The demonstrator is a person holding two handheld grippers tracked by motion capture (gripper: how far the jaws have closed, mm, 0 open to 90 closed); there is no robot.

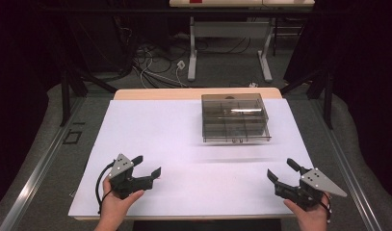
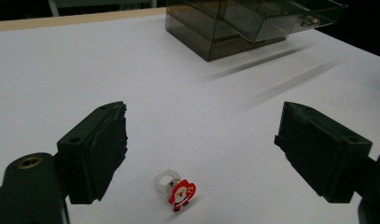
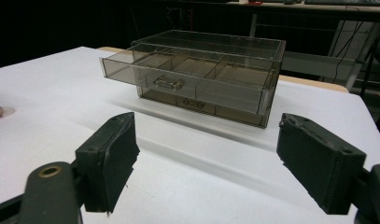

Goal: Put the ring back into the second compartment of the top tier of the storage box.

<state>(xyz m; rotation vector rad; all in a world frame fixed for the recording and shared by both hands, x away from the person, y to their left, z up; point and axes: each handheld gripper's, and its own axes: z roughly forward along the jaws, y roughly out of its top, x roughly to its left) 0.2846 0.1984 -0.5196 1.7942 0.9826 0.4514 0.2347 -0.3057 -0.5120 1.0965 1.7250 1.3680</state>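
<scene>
A small Santa ring (image 2: 176, 189), a clear plastic band with a red-and-white Santa charm, is seen lying flat on the white tabletop (image 2: 85, 70) in the left gripper view, between the jaws of the left tool (image 2: 206, 154) and slightly toward its near side. The jaws are held wide apart and nothing is gripped. The ring's long axis is judged to run from the band to the charm, with the charm pointing toward the camera and a little to one side and the band pointing away, toward the drawer box (image 2: 243, 25).

The ring is small, low and probably light, so a closing grasp could be missed or the ring could be flicked aside if one jaw is brought into contact first. The thin band could also be pinched against the tabletop and slipped out.

Well beyond the ring, the smoky transparent drawer box is placed with its upper drawer (image 3: 178, 74) pulled partly out; dividers are visible inside. If the ring is meant for that drawer, it could be dropped outside a compartment.

The right tool (image 3: 206, 163) is likewise held open and empty, facing the drawer box from well short of it.
</scene>
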